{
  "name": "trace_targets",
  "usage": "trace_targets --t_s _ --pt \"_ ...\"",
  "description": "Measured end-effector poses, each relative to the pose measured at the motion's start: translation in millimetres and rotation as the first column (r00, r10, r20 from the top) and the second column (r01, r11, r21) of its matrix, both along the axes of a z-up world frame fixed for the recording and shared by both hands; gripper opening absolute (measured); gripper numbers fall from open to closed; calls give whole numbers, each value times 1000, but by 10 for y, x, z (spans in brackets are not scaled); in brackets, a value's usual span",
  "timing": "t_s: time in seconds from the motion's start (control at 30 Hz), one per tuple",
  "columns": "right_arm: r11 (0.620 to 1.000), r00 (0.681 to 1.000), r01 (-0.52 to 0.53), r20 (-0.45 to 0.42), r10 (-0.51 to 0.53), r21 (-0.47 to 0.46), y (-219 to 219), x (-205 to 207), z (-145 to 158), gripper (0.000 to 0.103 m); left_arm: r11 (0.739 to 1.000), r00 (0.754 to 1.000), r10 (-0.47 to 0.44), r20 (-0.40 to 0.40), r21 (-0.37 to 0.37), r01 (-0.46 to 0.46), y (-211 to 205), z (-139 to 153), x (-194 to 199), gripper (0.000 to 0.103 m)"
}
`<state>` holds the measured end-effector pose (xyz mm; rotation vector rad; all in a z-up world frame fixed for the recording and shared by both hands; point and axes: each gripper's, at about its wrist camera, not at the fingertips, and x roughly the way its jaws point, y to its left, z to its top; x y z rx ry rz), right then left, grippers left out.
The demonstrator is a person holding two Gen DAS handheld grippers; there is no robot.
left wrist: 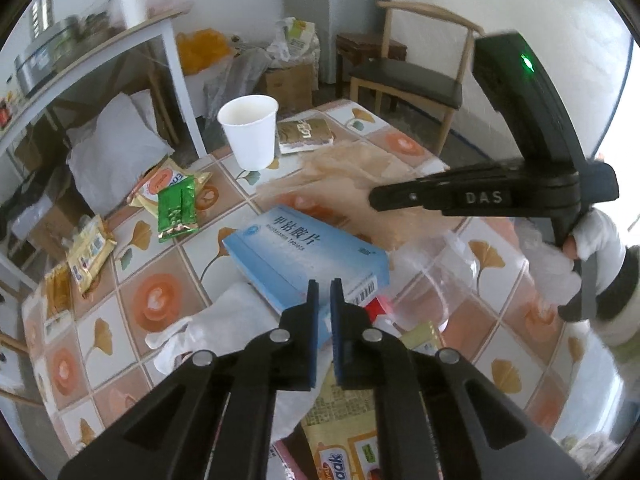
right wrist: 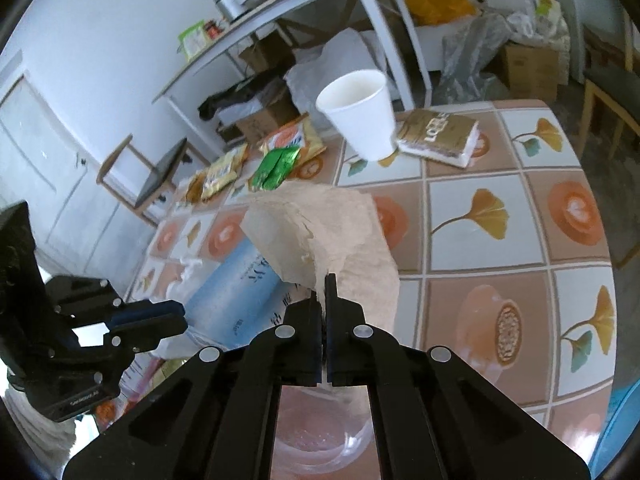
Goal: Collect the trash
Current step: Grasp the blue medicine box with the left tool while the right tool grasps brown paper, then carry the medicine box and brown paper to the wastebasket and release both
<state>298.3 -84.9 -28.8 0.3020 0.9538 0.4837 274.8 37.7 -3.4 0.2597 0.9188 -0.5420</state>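
Observation:
My right gripper (right wrist: 323, 286) is shut on a beige paper napkin (right wrist: 332, 224) and holds it above the tiled table (right wrist: 500, 248); the napkin also shows in the left wrist view (left wrist: 352, 172), with the right gripper (left wrist: 374, 200) at its edge. My left gripper (left wrist: 324, 292) is nearly closed with a narrow gap and empty, just above a blue medicine box (left wrist: 304, 256). A white paper cup (left wrist: 250, 136), a green wrapper (left wrist: 176, 208) and yellow snack packets (left wrist: 90, 252) lie further back. A gold packet (right wrist: 436, 136) lies by the cup (right wrist: 360, 116).
A clear plastic bag (left wrist: 452, 272) lies on the table's right side. A crumpled white tissue (left wrist: 224, 320) and a snack wrapper (left wrist: 344, 440) lie under my left gripper. A wooden chair (left wrist: 412, 80) and a white side table (left wrist: 120, 40) stand beyond the table.

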Motion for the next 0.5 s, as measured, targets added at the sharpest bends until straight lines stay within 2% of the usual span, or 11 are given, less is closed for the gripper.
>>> trace_targets --t_s 0.17,0.2,0.23,0.27,0.3,0.37,0.43,0.5 --pt "998 999 49 18 -50 41 -173 -30 71 0 994 996 55 -65 -90 -61 147 43 87 7" --pt "997 998 54 21 -55 46 -194 -37 78 0 990 993 70 -97 -118 -81 189 45 134 17" --pt "996 997 67 25 -68 55 -238 -46 95 0 985 989 89 -122 -139 -106 220 49 180 32" --pt "995 997 76 27 -77 62 -272 -52 105 0 976 982 118 -149 -164 -142 263 57 242 40" --pt "995 996 80 28 -82 67 -290 -59 108 0 971 977 132 -168 -176 -161 283 58 292 54" --pt "993 995 91 28 -94 78 -346 -66 109 0 960 960 158 -229 -192 -204 291 49 422 62" --pt "991 995 99 24 -101 87 -378 -68 88 0 942 926 190 -325 -206 -265 284 3 612 74" --pt "990 994 107 16 -109 95 -414 -72 53 0 931 885 199 -422 -201 -305 221 -75 807 75"
